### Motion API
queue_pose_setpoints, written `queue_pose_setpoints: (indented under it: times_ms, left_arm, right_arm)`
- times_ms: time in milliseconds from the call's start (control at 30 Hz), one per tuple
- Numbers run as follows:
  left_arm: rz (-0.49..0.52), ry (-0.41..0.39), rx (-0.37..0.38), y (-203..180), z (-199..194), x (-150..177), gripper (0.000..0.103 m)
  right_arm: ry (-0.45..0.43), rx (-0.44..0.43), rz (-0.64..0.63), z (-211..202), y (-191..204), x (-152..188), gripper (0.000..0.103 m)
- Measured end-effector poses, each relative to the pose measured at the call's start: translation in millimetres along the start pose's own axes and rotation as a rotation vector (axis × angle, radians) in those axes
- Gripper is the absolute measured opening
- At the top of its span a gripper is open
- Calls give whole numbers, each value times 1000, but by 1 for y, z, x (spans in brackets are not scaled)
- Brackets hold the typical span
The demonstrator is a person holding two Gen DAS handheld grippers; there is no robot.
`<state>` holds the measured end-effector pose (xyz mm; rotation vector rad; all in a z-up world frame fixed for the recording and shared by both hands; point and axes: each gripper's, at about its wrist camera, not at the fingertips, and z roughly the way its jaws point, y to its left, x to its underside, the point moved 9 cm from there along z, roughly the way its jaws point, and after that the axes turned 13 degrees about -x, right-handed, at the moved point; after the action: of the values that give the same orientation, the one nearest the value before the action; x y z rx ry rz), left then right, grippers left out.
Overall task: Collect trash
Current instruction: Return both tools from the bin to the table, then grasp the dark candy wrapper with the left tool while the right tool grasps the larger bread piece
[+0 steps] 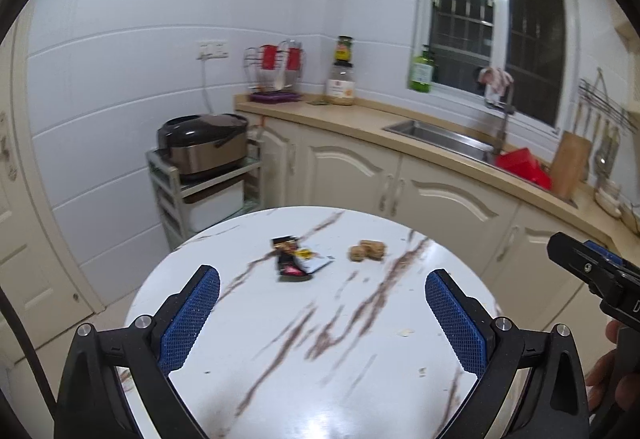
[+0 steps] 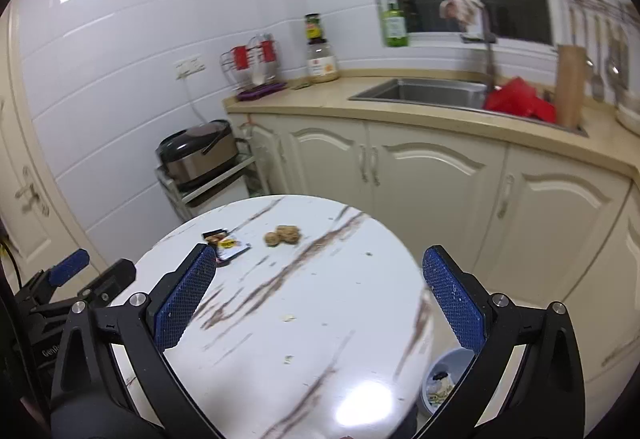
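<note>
A round white marble table carries the trash. A dark snack wrapper lies on its far side, with brown walnut-like lumps to the right of it. Small crumbs dot the near surface. My left gripper hovers open over the table's near half, nothing between its blue pads. My right gripper is open too, also empty, above the table's right part. In the left wrist view the right gripper shows at the right edge, held by a hand.
A blue trash bin with scraps stands on the floor at the table's right. Behind are cream cabinets, a counter with a sink, jars, a red bag, and a rice cooker on a cart.
</note>
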<state>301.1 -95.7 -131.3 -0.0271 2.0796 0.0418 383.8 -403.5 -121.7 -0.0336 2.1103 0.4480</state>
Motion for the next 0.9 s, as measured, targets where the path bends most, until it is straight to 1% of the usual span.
queue_pose_setpoints:
  times_ms: [67,100,133,233,300,333,433,467,533,700,767,900]
  left_arm:
    - [-20,14,-25,16,0,5,102]
    - [-26,20,-30,16,5,2,102]
    - [-37,32,-40,24,5,7,102]
    - [-56,61,-55,32,16,10,102]
    - [-73,81,-68,35,25,9,102]
    - [-75,95,-71,36,28,12,102]
    - [-77,127,-73,35,51,8,102]
    - [-76,138,-72,35,63,2,102]
    - [-69,165,-74,30,82,-2,102]
    - [-51,226,-77,17,152,-17,102]
    - [-46,250,-74,17,180,-21,102]
    - [-29,282,-79,1,231,-31,102]
  right_arm:
    - [13,-10,-25,10,13,1,103]
    - [20,-14,-35,14,19,2,103]
    - [27,-19,-45,20,25,2,103]
    - [57,-33,-76,39,41,5,103]
    - [77,-40,-87,52,48,7,103]
    - [86,-42,-89,57,48,9,103]
    - [130,-37,-94,80,45,16,103]
    - [145,-36,-92,88,42,18,103]
    - [174,-31,-85,103,37,24,103]
    - [246,-32,-56,141,20,37,103]
    - [276,-34,-45,157,11,42,103]
    - [339,-28,-14,196,-12,51,103]
